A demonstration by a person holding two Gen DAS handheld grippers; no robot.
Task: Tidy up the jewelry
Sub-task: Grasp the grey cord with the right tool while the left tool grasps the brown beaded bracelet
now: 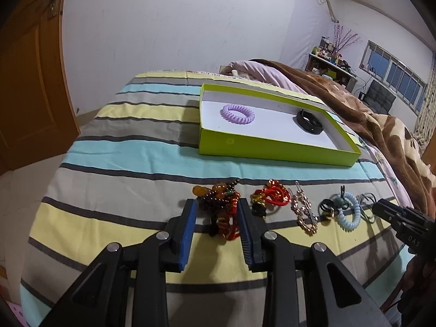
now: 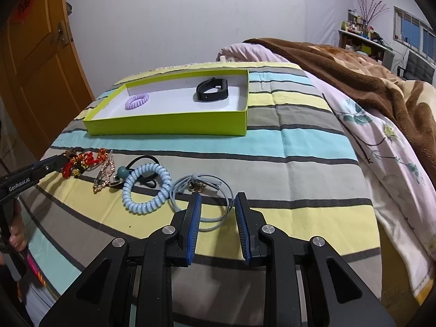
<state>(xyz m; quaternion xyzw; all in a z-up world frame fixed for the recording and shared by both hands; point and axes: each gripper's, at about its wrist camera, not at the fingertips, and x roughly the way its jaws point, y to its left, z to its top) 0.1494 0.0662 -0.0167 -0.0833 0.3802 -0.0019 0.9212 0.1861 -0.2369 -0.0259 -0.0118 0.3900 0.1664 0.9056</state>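
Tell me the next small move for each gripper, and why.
Probably lower and close. The left gripper stands open astride the beaded bracelet, and the right gripper stands open over the grey-blue hair tie, neither pinched yet. The green box already holds a purple coil tie and a black band, so these likely go there next.

Between the green box (image 2: 174,125) and the jewellery row (image 2: 114,173) I have a bare strip of striped sheet (image 2: 286,163) to pass through. Right of the box, the brown blanket (image 2: 368,81) blocks me.
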